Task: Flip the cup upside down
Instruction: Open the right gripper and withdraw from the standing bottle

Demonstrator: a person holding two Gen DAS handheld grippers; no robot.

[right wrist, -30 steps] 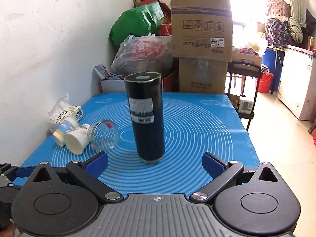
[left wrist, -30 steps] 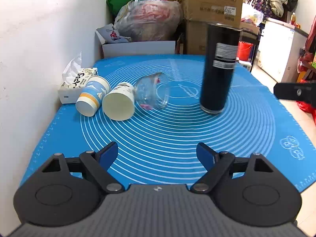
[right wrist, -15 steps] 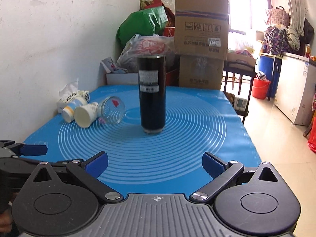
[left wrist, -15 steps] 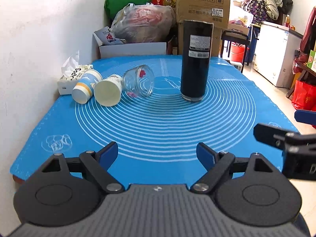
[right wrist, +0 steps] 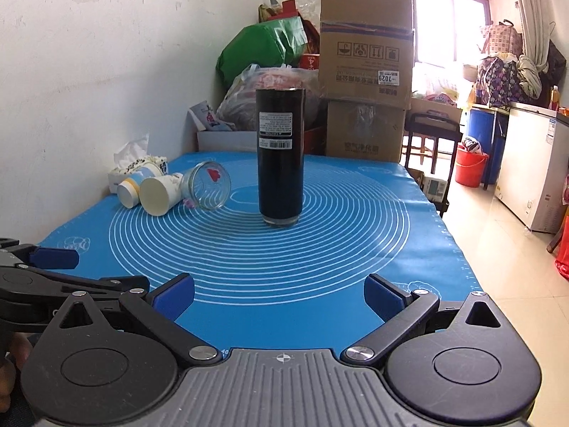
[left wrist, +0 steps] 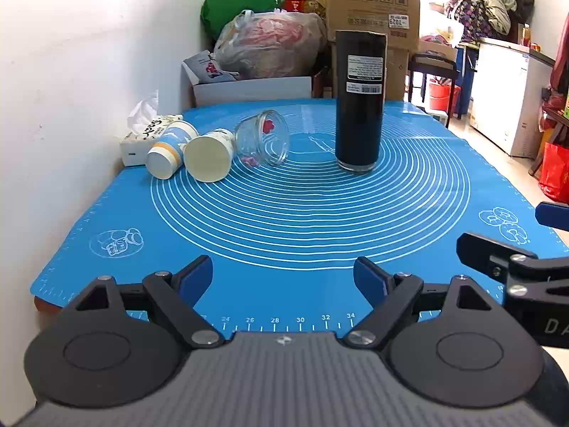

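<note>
A tall black cup (left wrist: 360,99) with a white label stands upright on the blue mat (left wrist: 302,213), also in the right wrist view (right wrist: 281,156). My left gripper (left wrist: 283,277) is open and empty over the mat's near edge, far from the cup. My right gripper (right wrist: 279,297) is open and empty, also at the near edge. Each gripper shows at the side of the other's view: the right gripper (left wrist: 515,270) and the left gripper (right wrist: 53,277).
A clear glass jar (left wrist: 261,138), a white paper cup (left wrist: 208,154) and a blue-banded paper cup (left wrist: 170,149) lie on their sides at the mat's left. A tissue pack (left wrist: 142,135) sits by the wall. Boxes and bags (left wrist: 370,7) stand behind the table.
Both grippers have drawn back from the black cup toward the near edge of the table and sunk lower. The cup and the lying cups have not moved.
</note>
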